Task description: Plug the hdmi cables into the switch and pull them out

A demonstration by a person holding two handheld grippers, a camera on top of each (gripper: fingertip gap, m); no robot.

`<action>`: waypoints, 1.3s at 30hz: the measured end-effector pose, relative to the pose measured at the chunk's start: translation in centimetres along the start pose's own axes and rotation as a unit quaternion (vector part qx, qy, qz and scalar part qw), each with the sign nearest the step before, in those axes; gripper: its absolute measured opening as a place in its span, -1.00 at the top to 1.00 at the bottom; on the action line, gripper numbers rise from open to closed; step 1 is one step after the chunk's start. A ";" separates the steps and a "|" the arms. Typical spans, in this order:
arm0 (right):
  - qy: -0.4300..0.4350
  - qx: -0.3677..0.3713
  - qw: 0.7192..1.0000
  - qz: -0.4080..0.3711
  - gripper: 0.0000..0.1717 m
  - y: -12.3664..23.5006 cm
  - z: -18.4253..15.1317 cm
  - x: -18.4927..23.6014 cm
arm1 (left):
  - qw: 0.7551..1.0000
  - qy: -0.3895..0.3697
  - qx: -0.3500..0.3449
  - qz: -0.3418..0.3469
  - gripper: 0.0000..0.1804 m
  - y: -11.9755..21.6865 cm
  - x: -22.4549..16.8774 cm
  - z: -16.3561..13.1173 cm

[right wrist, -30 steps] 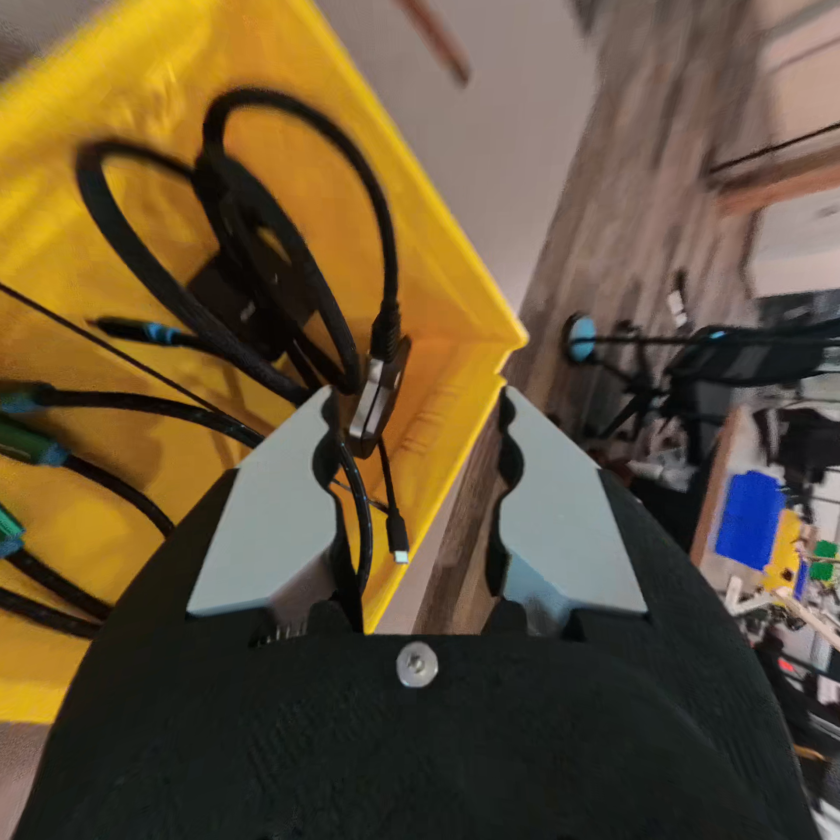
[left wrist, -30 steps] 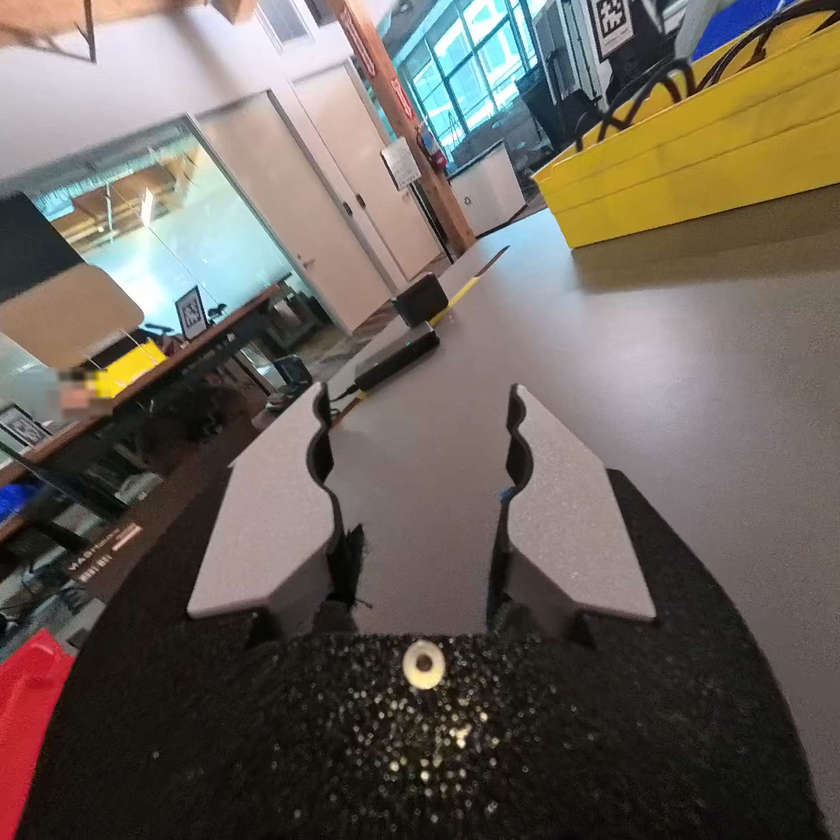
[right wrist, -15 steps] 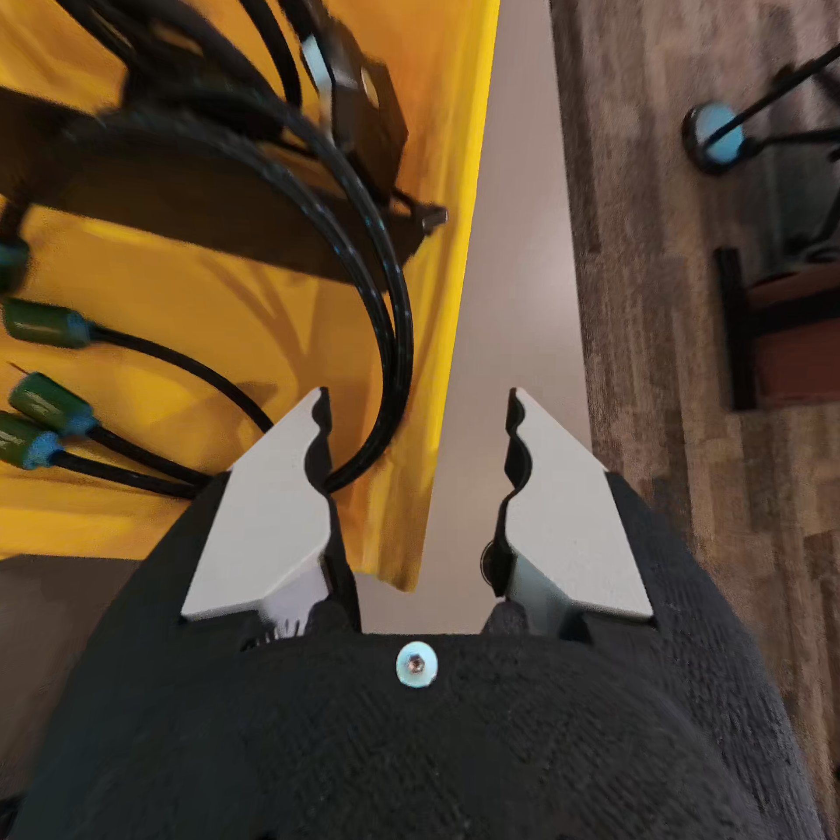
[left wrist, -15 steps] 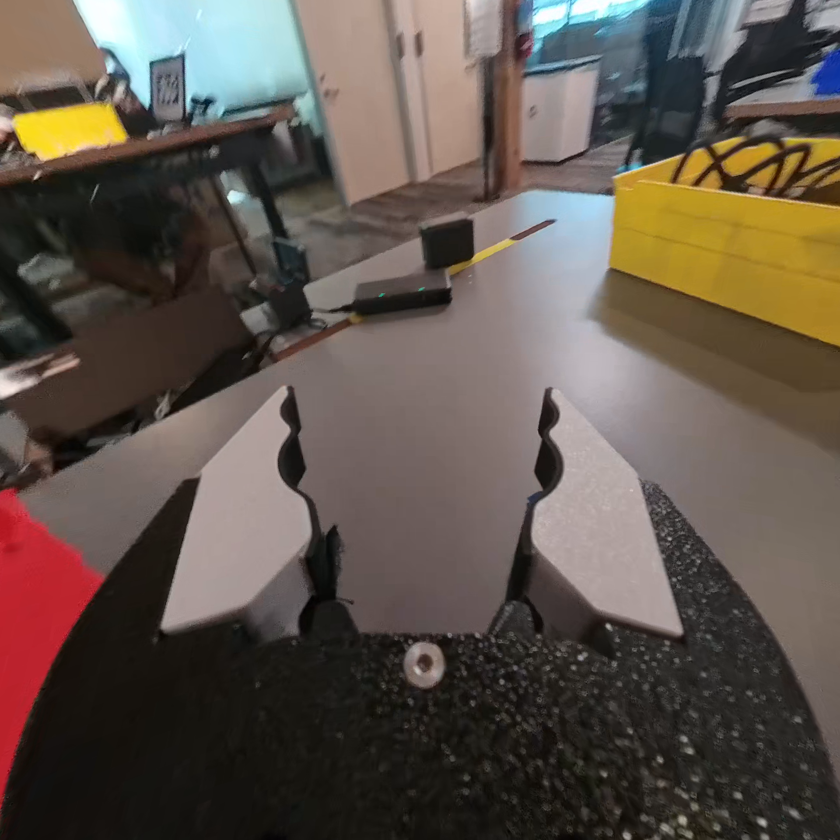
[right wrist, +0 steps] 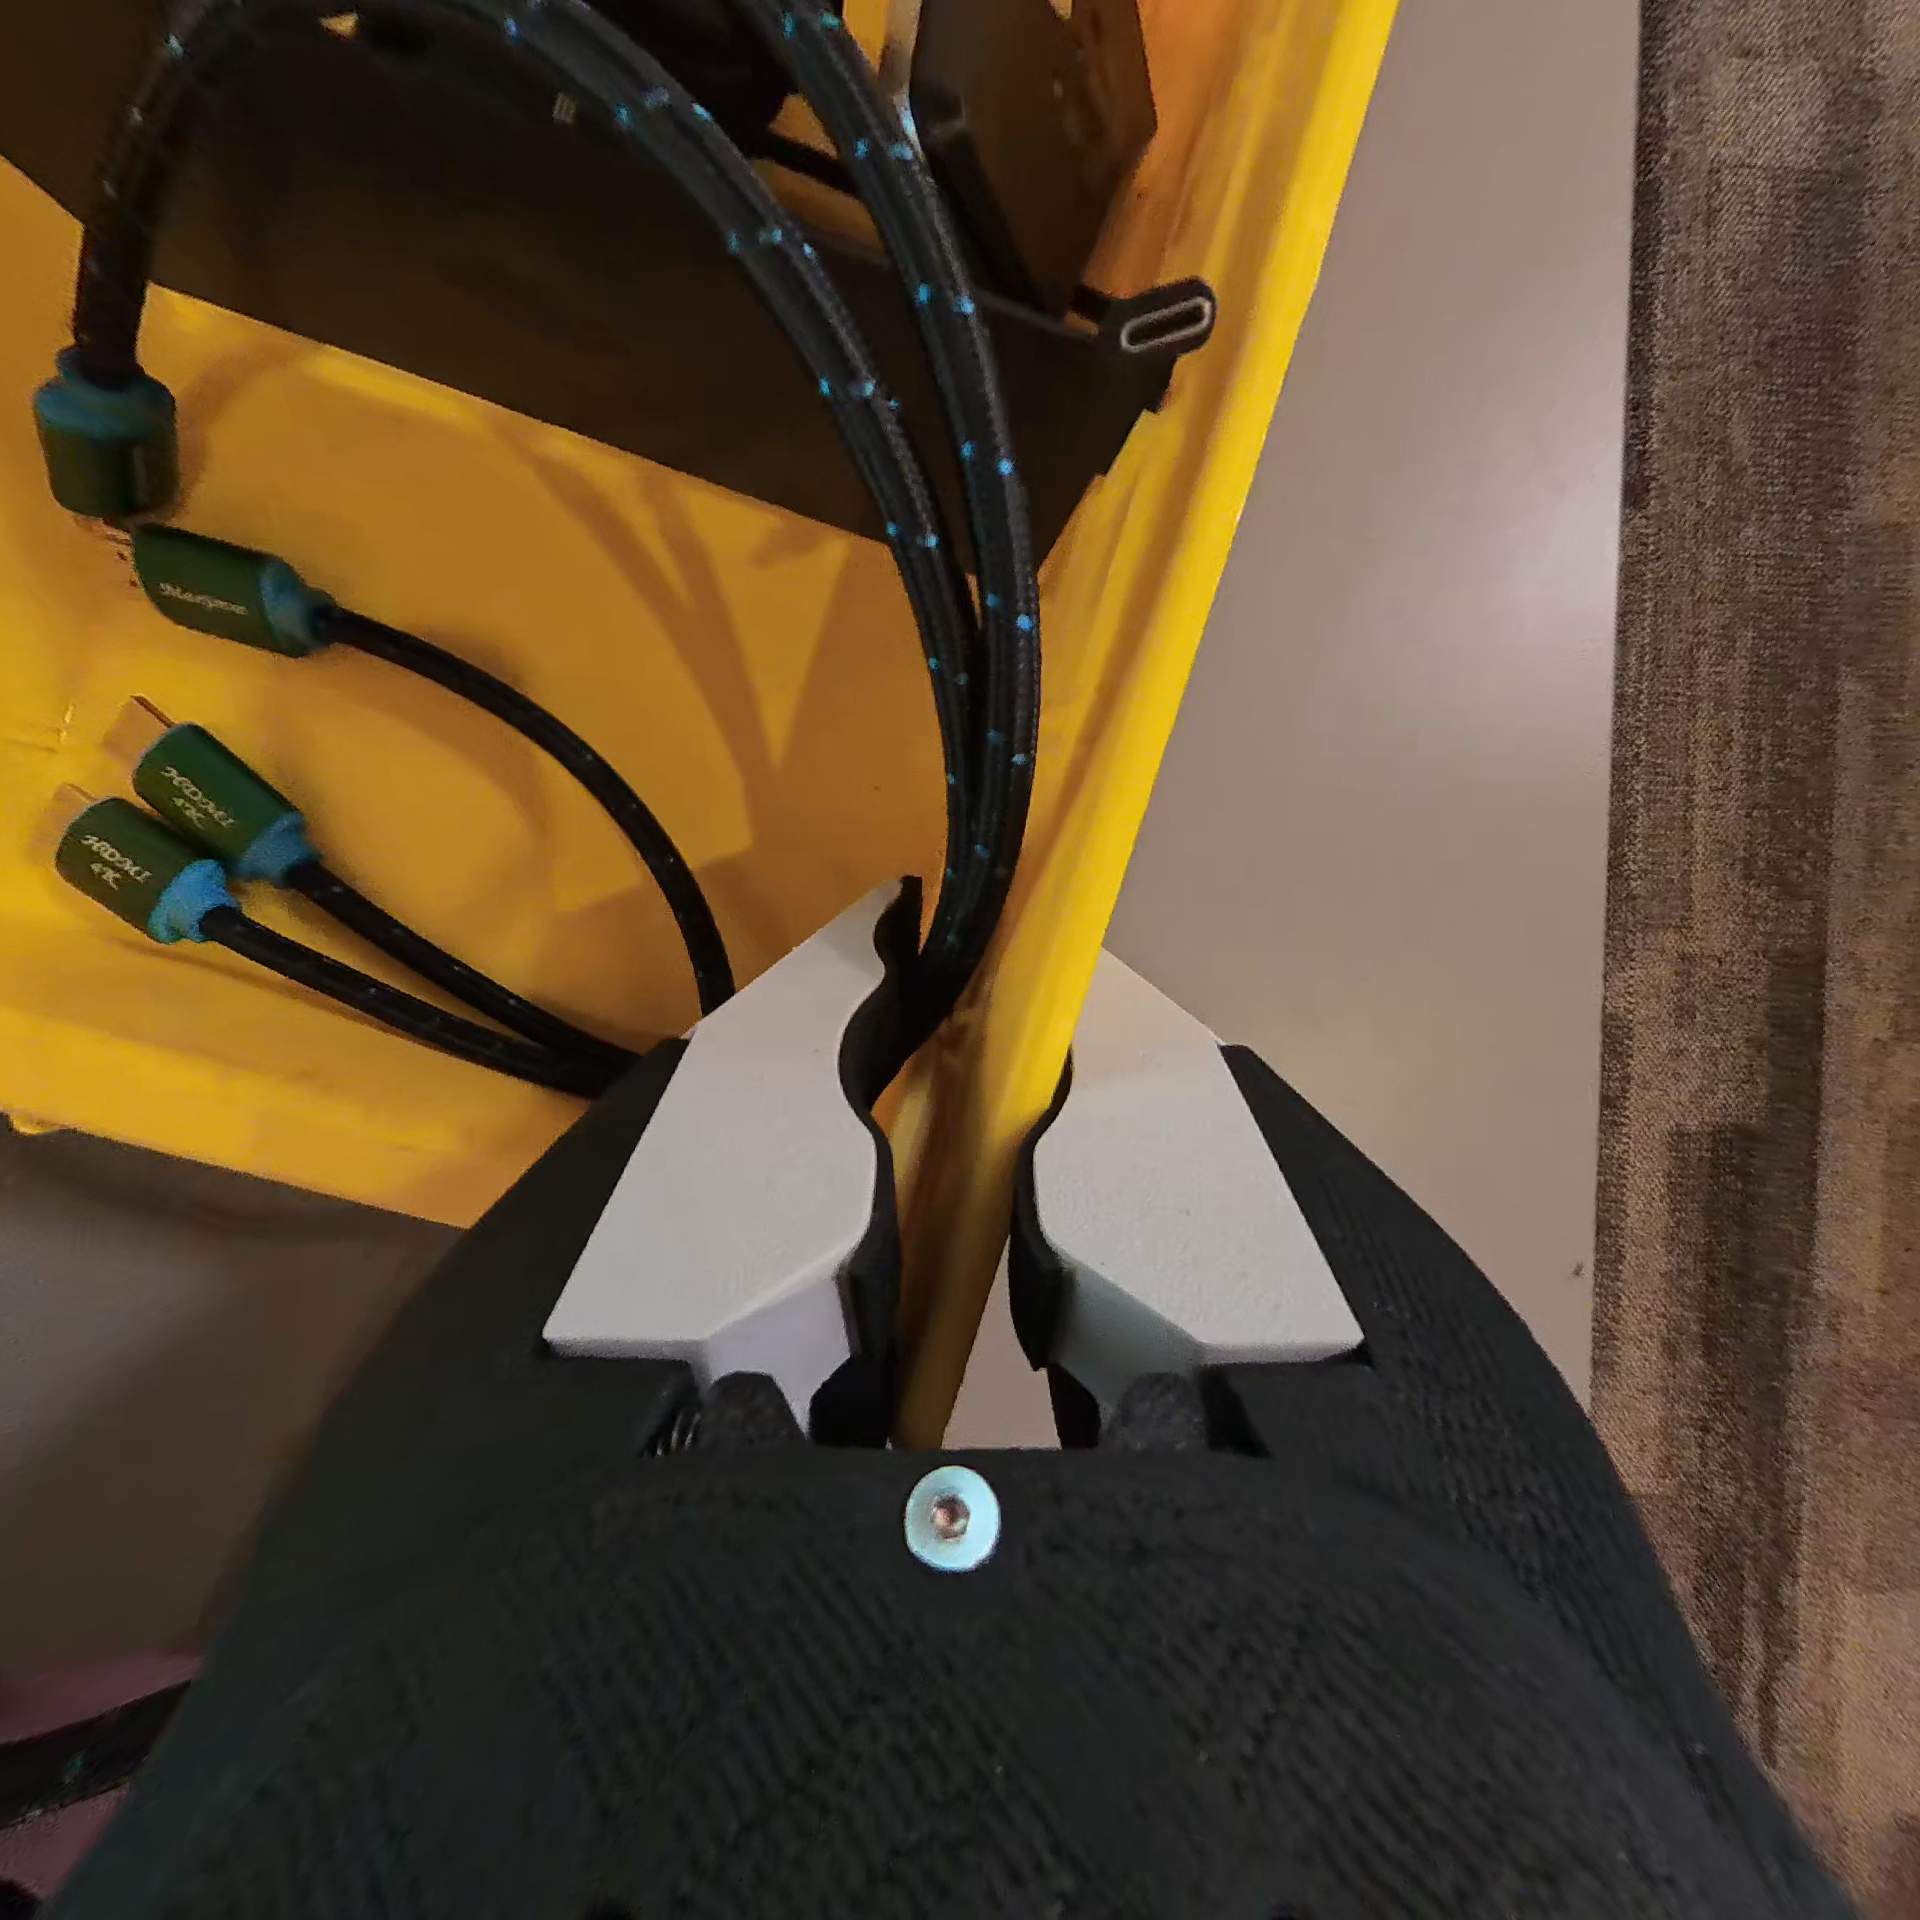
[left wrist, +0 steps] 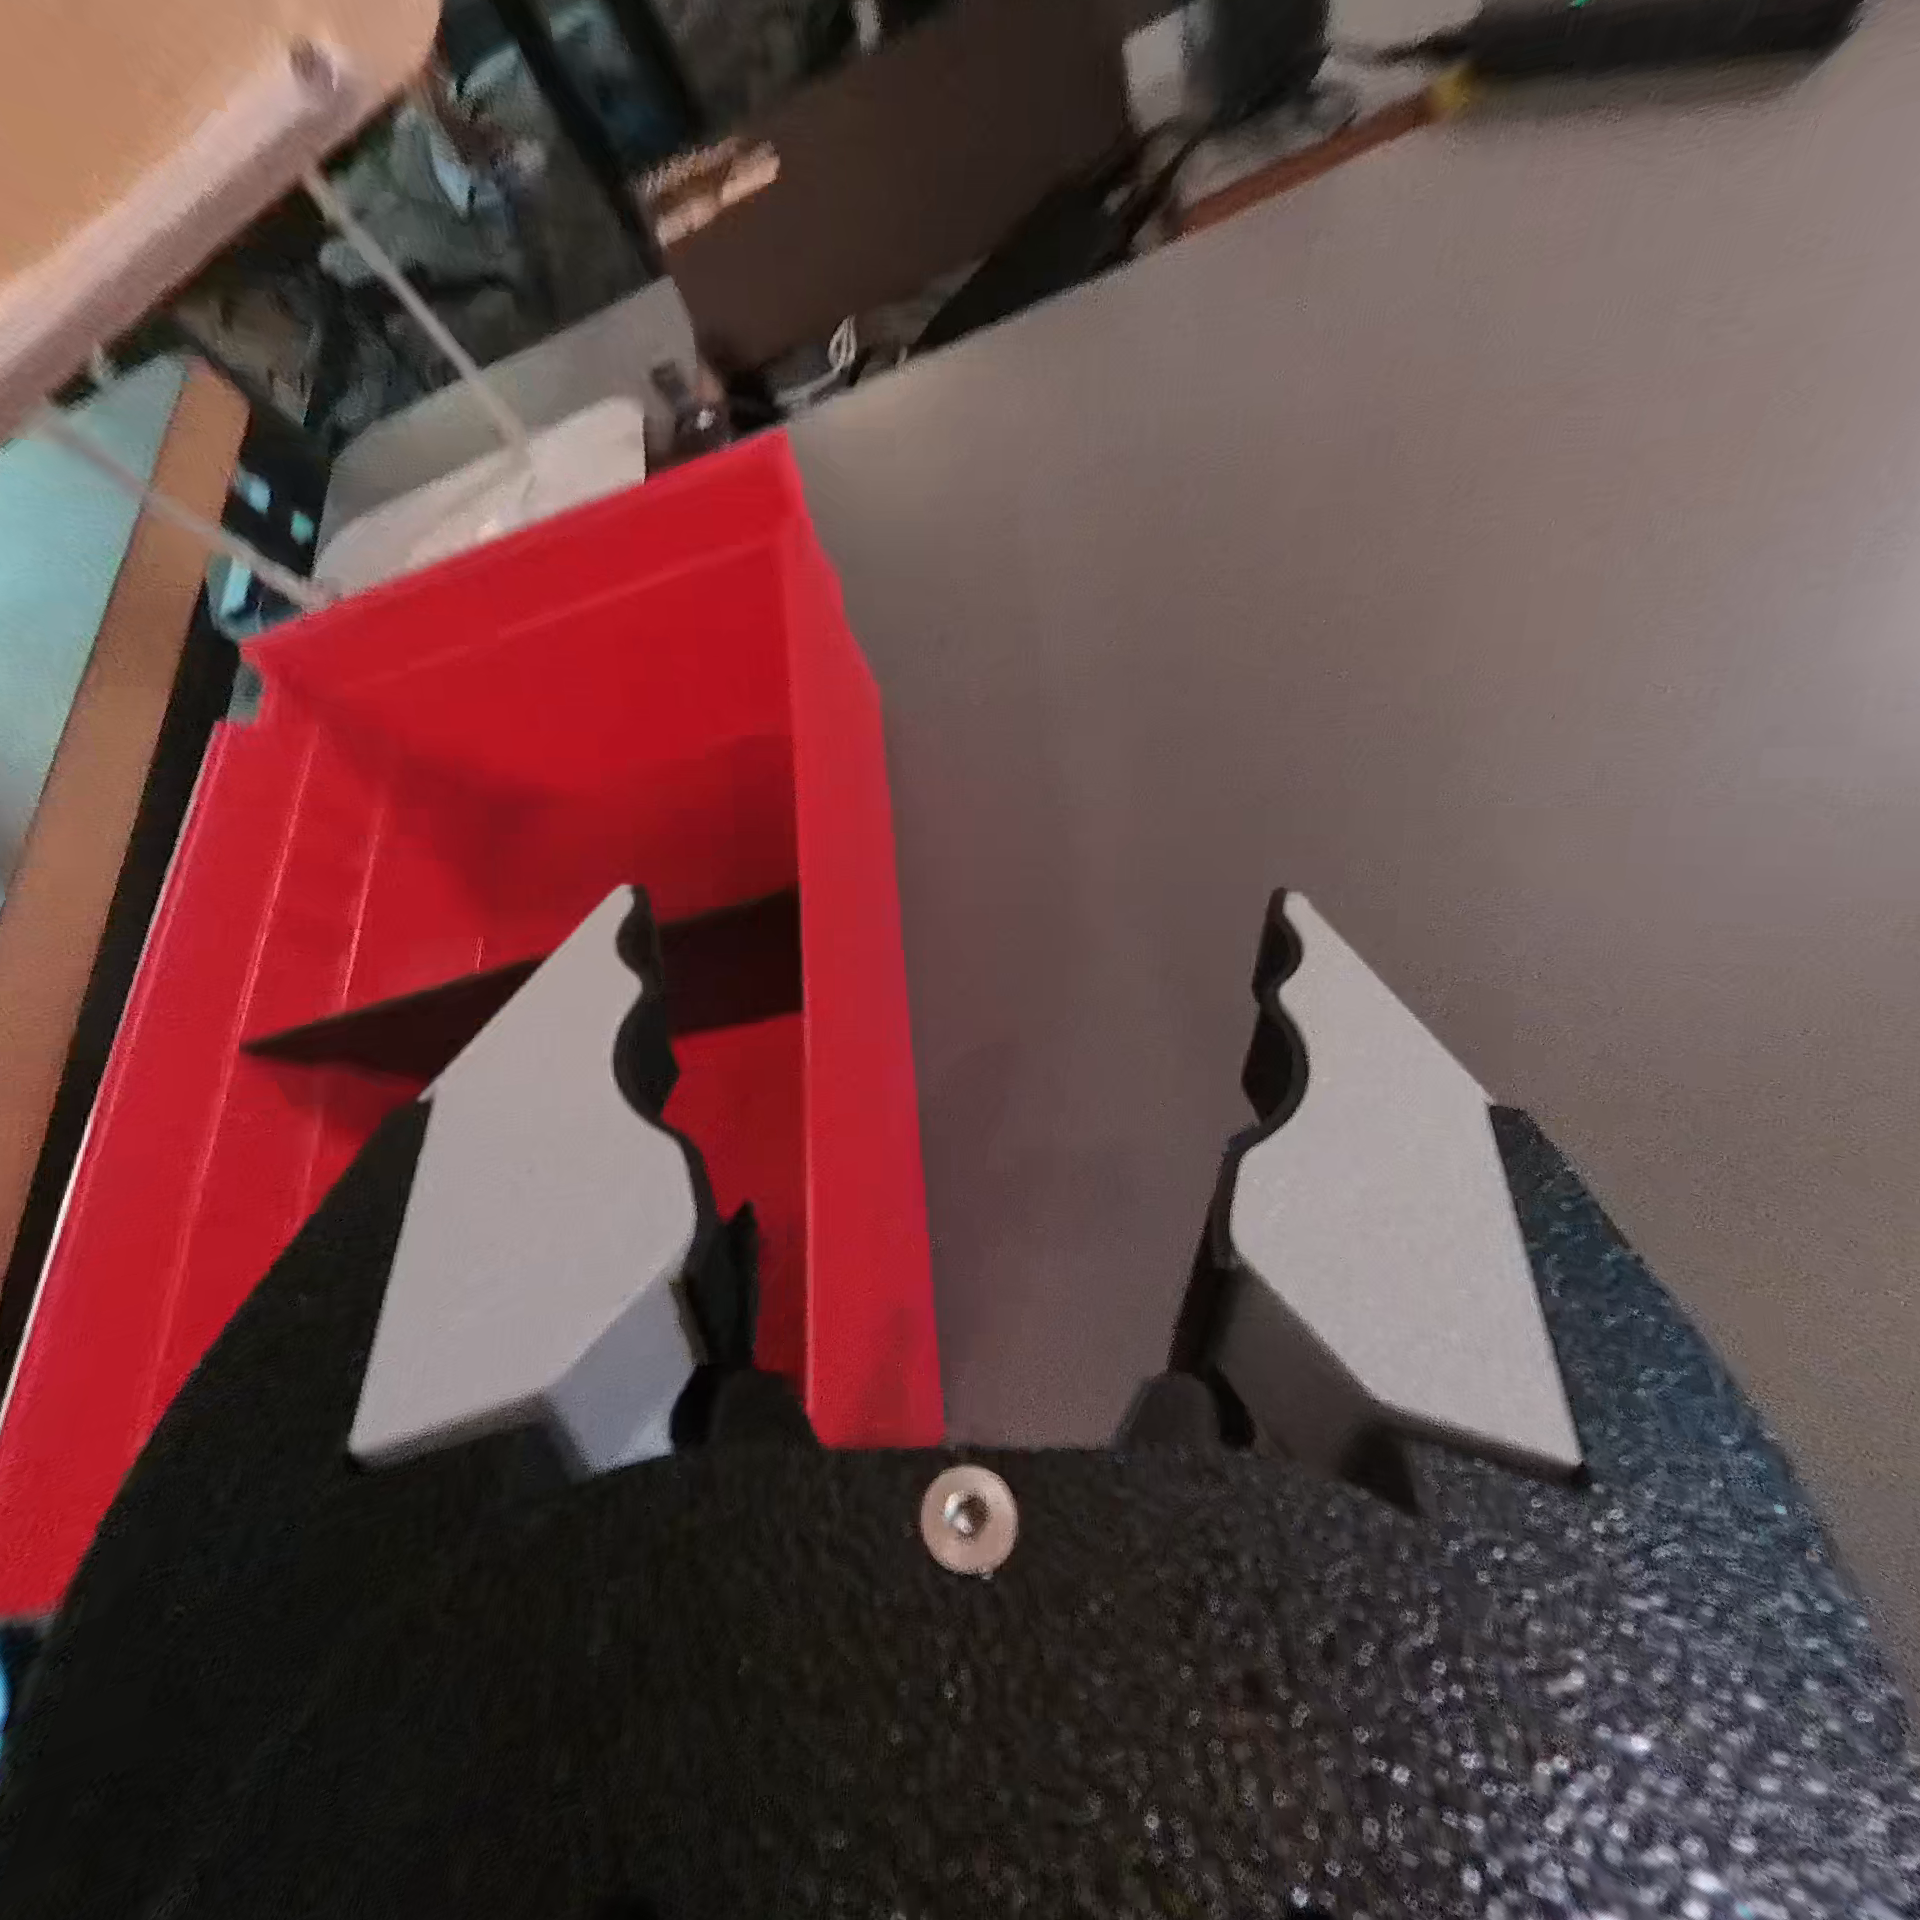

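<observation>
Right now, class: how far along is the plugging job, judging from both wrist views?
Nothing is plugged yet: the green-ended HDMI cables lie loose in the yellow bin. In hand: the right gripper is shut on the bin's wall; the left gripper is open beside a red bin. All plugging and unplugging remains.

Black braided hdmi cables (right wrist: pixel 966 582) — green-shelled plugs (right wrist: pixel 156 842) unplugged — coiled loose in yellow bin (right wrist: pixel 1226 499).

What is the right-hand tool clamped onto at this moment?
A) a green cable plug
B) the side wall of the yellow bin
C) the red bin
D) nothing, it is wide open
B: the right tool has its two fingers closed on either side of the yellow bin wall, one inside and one outside, while the green plugs lie untouched on the bin floor.
</observation>
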State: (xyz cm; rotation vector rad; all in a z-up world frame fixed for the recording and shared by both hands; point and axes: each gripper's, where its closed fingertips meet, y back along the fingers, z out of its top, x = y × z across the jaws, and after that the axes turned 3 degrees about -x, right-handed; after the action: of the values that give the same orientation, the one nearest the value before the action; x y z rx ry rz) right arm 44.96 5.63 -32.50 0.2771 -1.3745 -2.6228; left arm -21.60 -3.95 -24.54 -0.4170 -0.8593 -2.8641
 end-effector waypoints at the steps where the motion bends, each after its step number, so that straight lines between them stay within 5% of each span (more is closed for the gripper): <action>1: 0.000 0.000 1.000 -0.001 0.86 0.0 0.0 0.2 | 1.000 0.006 0.016 0.004 -0.24 -0.1 0.5 -1.0; 7: -0.005 0.001 1.000 -0.007 0.86 0.2 0.1 2.3 | 0.991 0.055 0.121 -0.028 -0.09 -1.0 1.3 -8.0; 11: 0.005 -0.002 1.000 0.001 0.86 0.2 0.5 5.1 | 0.985 0.067 0.139 -0.074 0.19 -1.2 0.3 -9.2; 20: 0.069 -0.027 0.996 0.051 0.86 -0.4 3.3 16.3 | 0.983 0.068 0.168 -0.025 0.57 -0.8 3.3 -11.1; 30: 0.170 -0.066 0.970 0.160 0.88 -1.8 8.1 31.5 | 0.993 0.042 0.106 -0.037 0.80 0.7 5.4 -11.7; 39: 0.241 -0.092 0.940 0.221 0.88 -2.0 10.7 44.1 | 0.995 0.068 0.005 0.069 0.83 6.8 11.8 -11.3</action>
State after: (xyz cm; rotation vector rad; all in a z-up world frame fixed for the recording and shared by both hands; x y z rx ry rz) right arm -0.45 4.99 -31.92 0.4804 -0.8949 -2.1019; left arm -34.08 -16.35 -26.59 -0.2663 -0.7884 -2.7247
